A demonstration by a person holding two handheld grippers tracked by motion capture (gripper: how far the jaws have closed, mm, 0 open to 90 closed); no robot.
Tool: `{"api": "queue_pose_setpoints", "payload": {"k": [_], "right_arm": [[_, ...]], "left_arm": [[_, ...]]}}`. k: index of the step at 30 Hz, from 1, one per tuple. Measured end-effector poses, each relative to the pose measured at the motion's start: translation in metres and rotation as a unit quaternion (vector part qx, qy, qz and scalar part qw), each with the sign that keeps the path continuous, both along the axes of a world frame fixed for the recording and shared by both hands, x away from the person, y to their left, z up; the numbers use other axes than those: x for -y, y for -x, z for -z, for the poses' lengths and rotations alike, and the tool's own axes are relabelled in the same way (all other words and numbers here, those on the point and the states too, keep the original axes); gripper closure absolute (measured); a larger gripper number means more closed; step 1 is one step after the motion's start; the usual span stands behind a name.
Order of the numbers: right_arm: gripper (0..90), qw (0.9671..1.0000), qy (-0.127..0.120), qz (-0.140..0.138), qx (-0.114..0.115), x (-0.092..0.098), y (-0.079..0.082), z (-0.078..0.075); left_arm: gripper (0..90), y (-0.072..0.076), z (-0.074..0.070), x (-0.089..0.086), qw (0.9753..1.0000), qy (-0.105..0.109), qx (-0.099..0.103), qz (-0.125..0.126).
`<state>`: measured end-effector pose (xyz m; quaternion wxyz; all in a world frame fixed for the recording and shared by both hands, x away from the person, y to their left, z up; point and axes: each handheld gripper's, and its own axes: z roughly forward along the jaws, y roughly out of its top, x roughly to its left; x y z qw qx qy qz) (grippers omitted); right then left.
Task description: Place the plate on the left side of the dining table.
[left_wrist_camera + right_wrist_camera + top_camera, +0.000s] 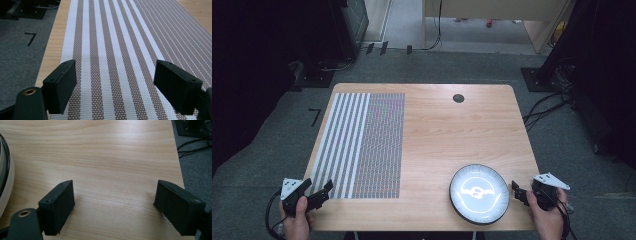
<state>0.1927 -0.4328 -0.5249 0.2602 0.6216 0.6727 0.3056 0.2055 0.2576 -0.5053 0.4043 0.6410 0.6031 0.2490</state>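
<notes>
High view: left tool is held wide open, empty, over the striped mat; right tool is likewise spread, empty, plate just beside it on the desk.

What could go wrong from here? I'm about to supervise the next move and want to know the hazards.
1. The plate lies close to the table's near edge; a nudge from the open right gripper beside it might push it off.
2. The striped placemat lies flat, so the open left gripper over its near end may struggle to pinch it, and may crumple or drag it instead.
</notes>
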Motion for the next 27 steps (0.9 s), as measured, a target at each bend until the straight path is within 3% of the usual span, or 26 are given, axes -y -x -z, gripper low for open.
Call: {"api": "queue_pose_setpoints", "payload": {"k": [4,7,12,20,27], "right_arm": [[14.5,1.0000,-0.009,0.005,-0.001,0.001,0.001,0.000],[14.6,0.9997,-0.024,0.006,0.004,0.006,0.003,-0.001],[15.0,0.9994,-0.022,0.024,0.015,0.009,0.008,-0.004],[14.9,0.9984,-0.018,0.031,0.045,0.002,0.016,-0.020],[15.7,0.9955,-0.024,0.039,0.083,-0.006,0.025,-0.039]], "left_arm": [[18.5,0.002,-0.003,0.002,0.9998,0.018,0.007,0.005],[18.5,0.003,-0.006,0.010,0.9998,0.007,0.012,0.013],[18.5,0.002,-0.007,0.021,0.9996,0.002,0.010,0.027],[18.5,0.002,-0.008,0.033,0.9992,0.004,0.010,0.040],[18.5,0.003,-0.012,0.043,0.9986,0.011,0.014,0.049]]}}
